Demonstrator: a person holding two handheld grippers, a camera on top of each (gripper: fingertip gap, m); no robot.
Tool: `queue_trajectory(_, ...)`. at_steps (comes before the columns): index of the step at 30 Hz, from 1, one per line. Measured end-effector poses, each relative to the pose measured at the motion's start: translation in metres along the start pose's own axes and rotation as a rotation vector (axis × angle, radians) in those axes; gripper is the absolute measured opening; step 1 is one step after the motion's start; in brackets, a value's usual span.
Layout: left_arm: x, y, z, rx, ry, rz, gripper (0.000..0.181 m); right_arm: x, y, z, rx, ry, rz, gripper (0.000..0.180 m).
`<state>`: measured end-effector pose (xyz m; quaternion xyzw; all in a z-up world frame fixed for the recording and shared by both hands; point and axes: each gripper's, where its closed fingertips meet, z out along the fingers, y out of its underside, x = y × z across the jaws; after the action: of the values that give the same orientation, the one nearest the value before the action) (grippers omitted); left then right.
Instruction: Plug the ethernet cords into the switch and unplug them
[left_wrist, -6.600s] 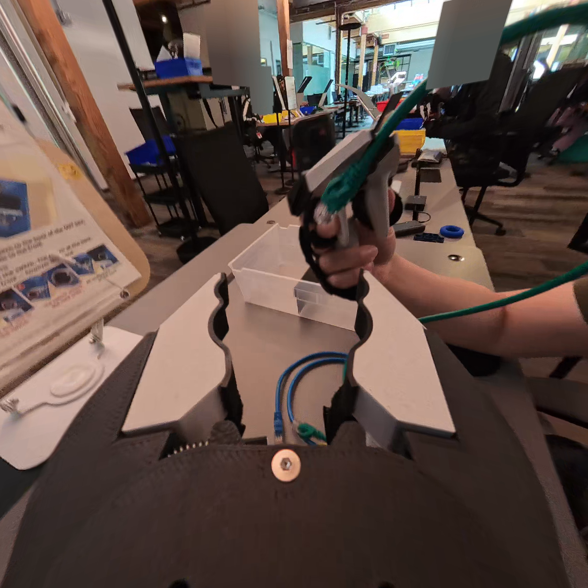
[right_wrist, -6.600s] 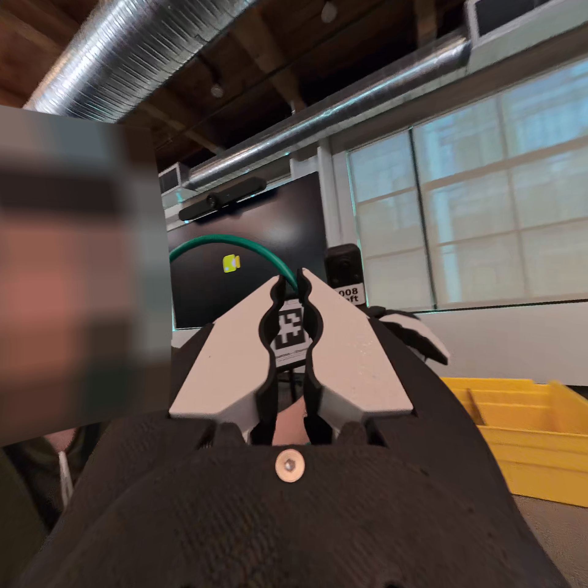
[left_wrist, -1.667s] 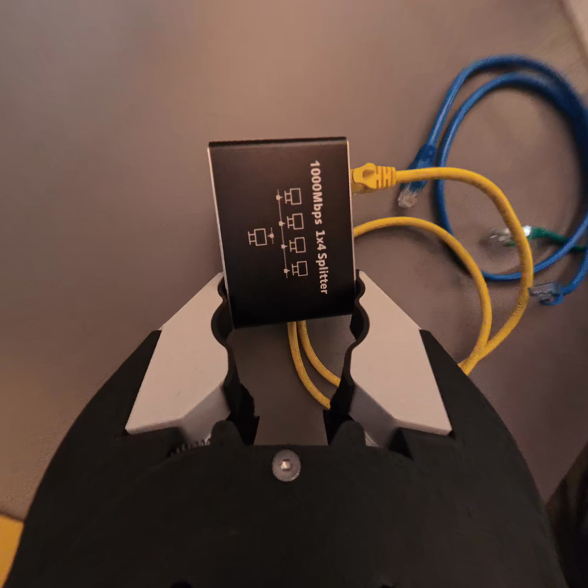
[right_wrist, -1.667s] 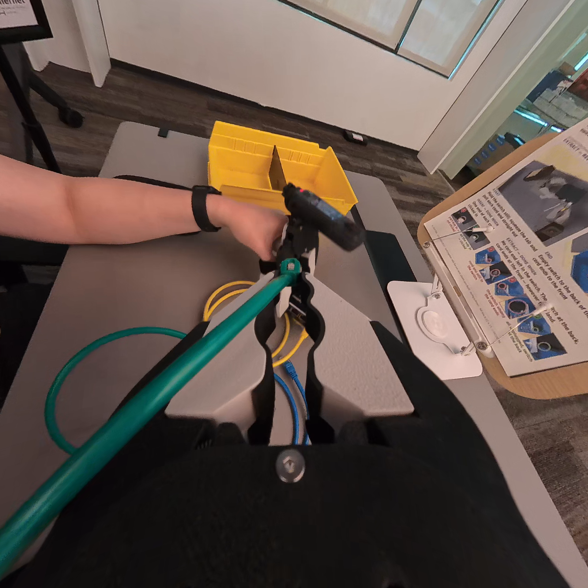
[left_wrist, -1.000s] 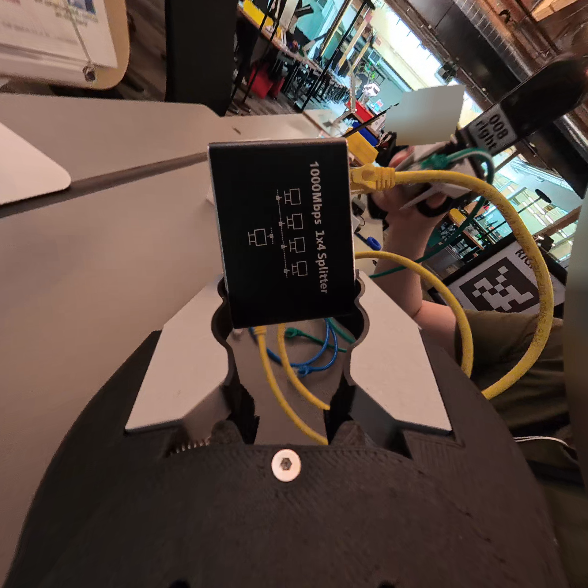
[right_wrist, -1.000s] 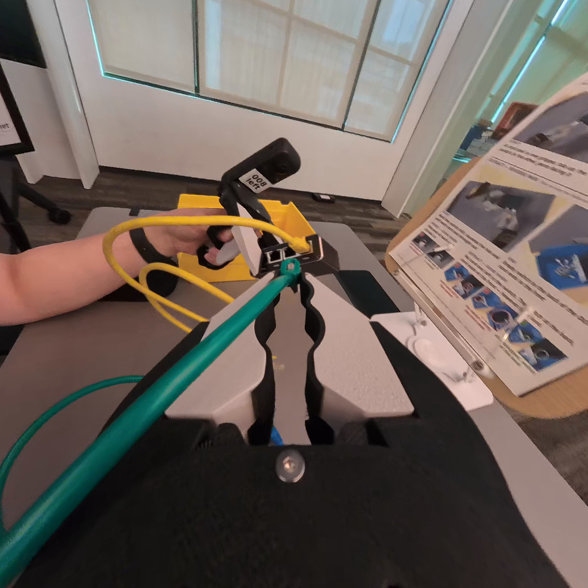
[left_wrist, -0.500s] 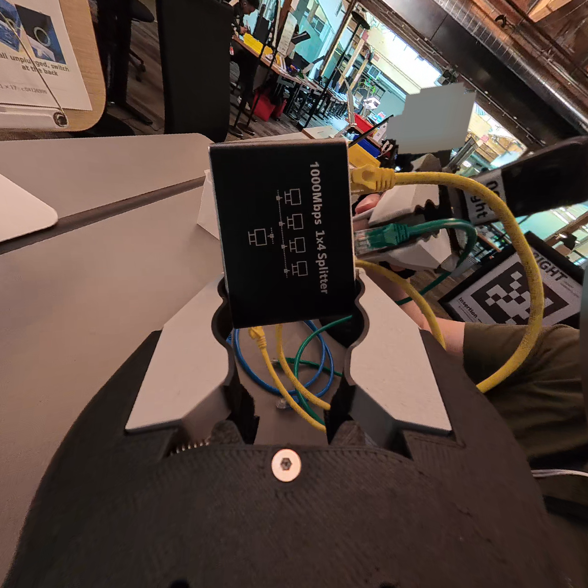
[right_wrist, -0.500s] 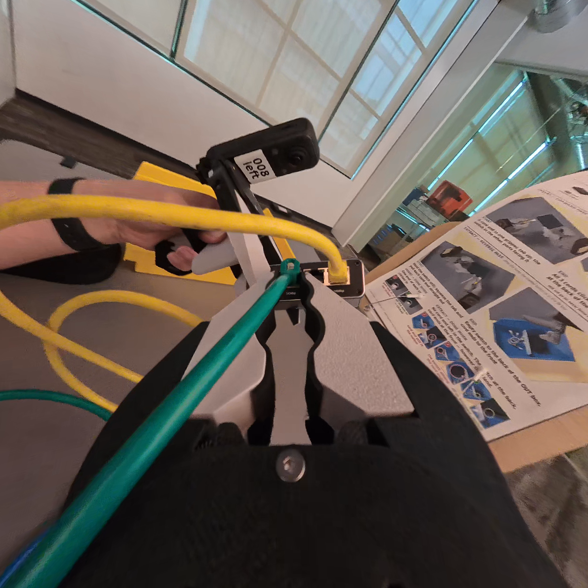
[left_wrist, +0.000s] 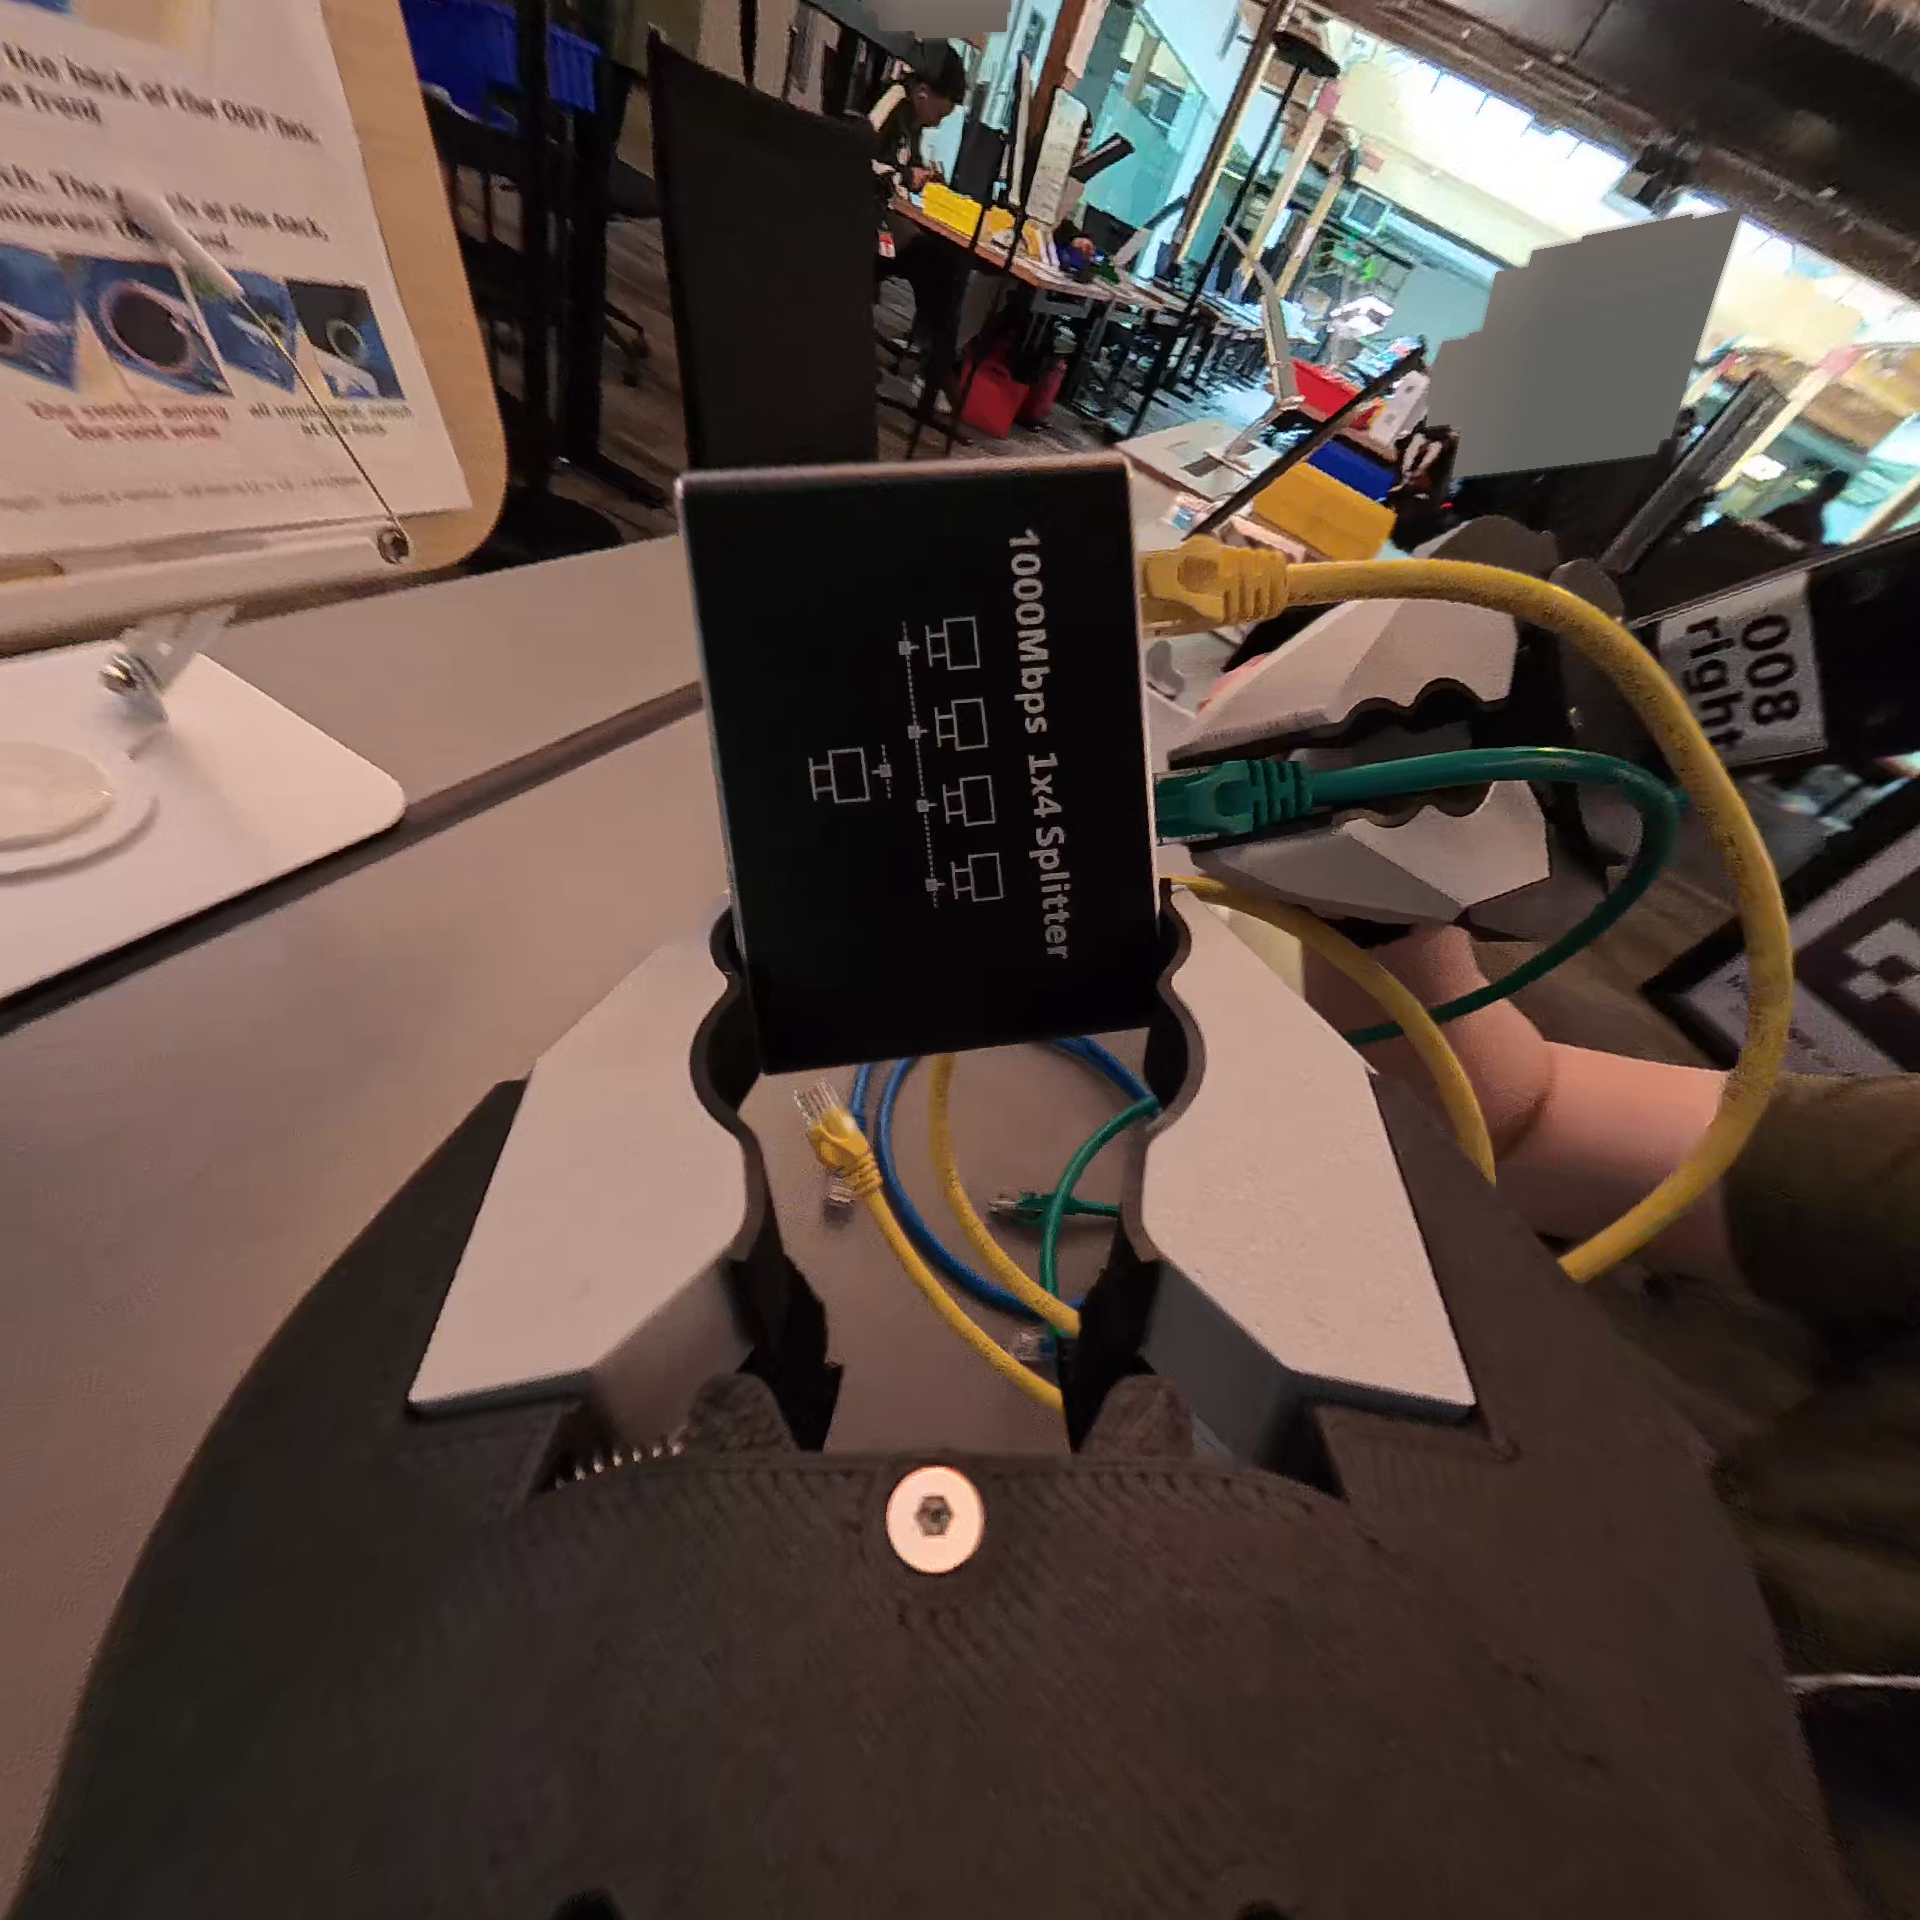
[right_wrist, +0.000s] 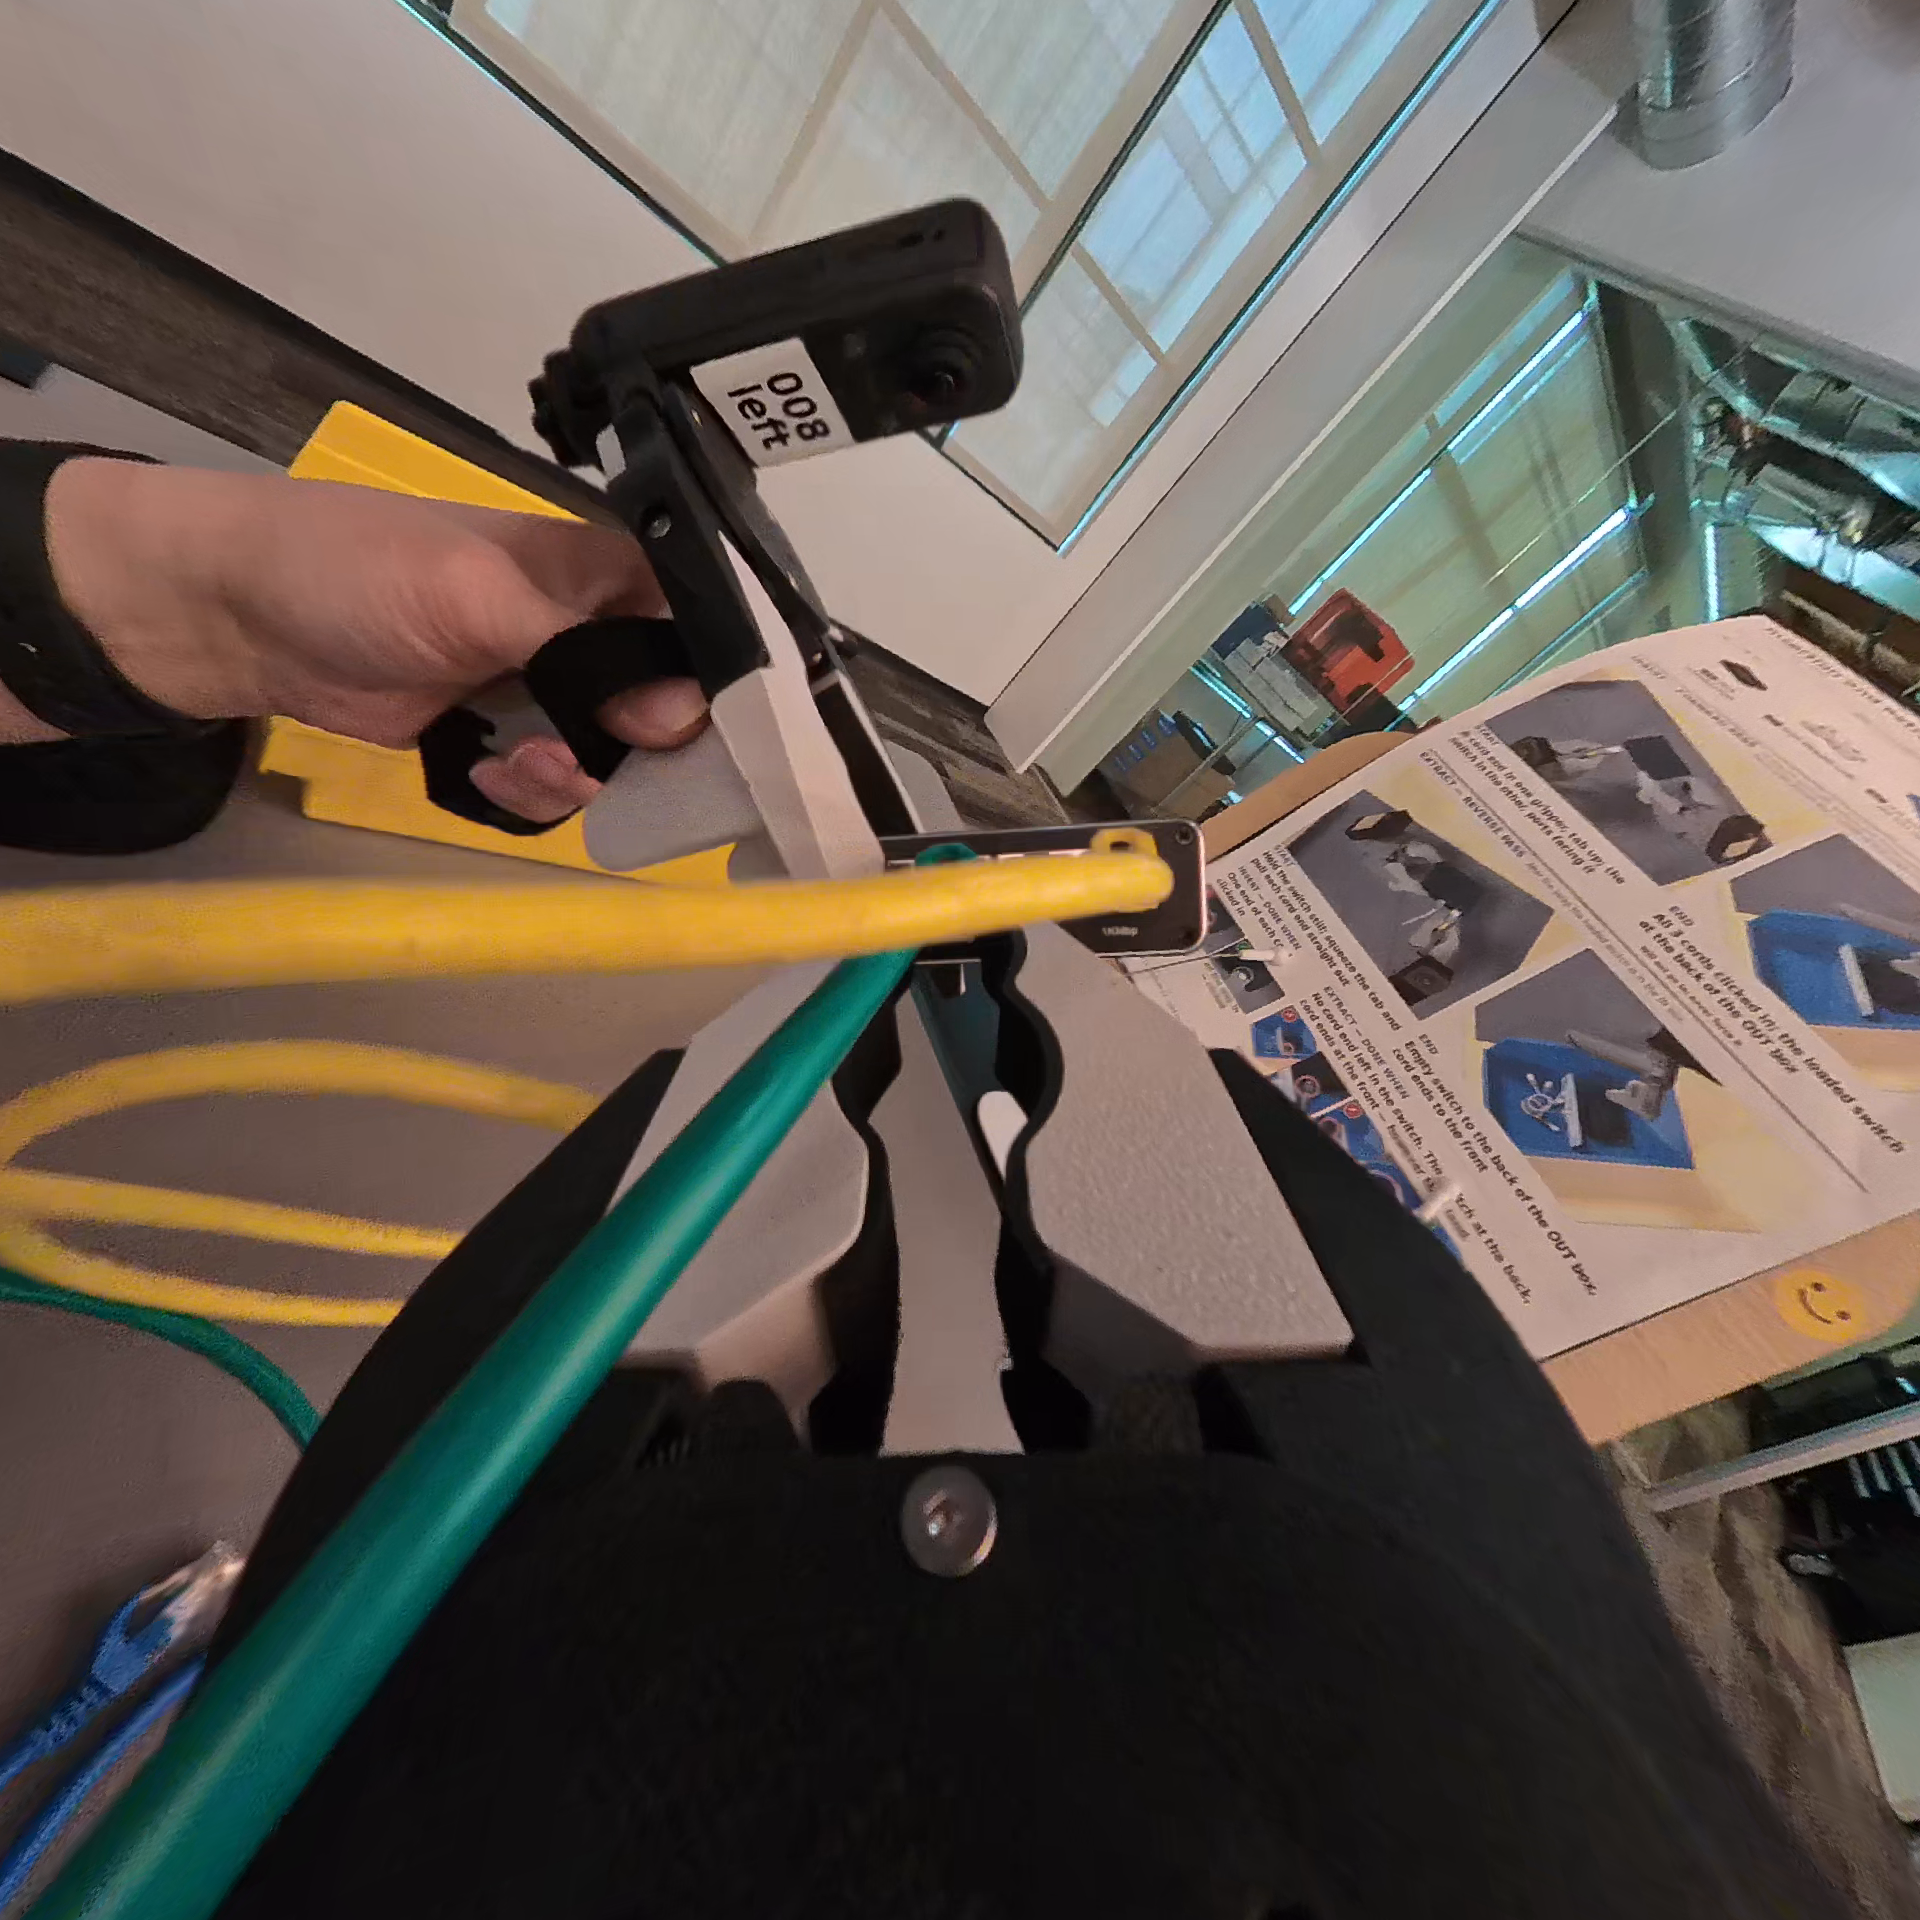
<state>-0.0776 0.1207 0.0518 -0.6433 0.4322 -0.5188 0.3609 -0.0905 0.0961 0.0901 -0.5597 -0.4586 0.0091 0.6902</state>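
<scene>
My left gripper (left_wrist: 951, 935) is shut on a black switch (left_wrist: 925, 769) and holds it upright above the table. A yellow cord (left_wrist: 1210, 587) is plugged into the switch's upper port on the right side. My right gripper (left_wrist: 1195, 810) is shut on the plug of a green cord (left_wrist: 1236, 800), and the plug's tip is at a lower port. I cannot tell whether it is fully seated. In the right wrist view, my right gripper (right_wrist: 951, 966) grips the green cord (right_wrist: 623, 1247) against the switch's edge (right_wrist: 1143, 925), under the yellow cord (right_wrist: 520, 925).
A blue cord (left_wrist: 894, 1174) and a loose yellow plug (left_wrist: 836, 1148) lie on the grey table (left_wrist: 312, 1091) below the switch. A yellow bin (right_wrist: 343, 758) stands behind the left hand. An instruction sheet on a stand (right_wrist: 1558, 987) is to the right.
My right gripper has pushed the green plug left, and its clear tip no longer shows outside the switch. Both grippers have tilted up a little and moved closer together.
</scene>
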Motion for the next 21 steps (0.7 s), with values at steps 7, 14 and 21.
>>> queue_trajectory(7,0.008,-0.011,-0.004,0.053,-0.053,0.150,0.075,0.001,-0.010,-0.005,0.023,0.025,-0.033,0.011)
queue_trajectory(14,0.013,-0.015,-0.009,0.047,-0.107,0.209,0.074,0.000,-0.016,-0.006,0.014,0.060,-0.087,0.011)
queue_trajectory(21,0.017,-0.016,-0.009,0.057,-0.100,0.205,0.074,0.000,-0.021,-0.006,0.043,0.094,-0.098,0.011)
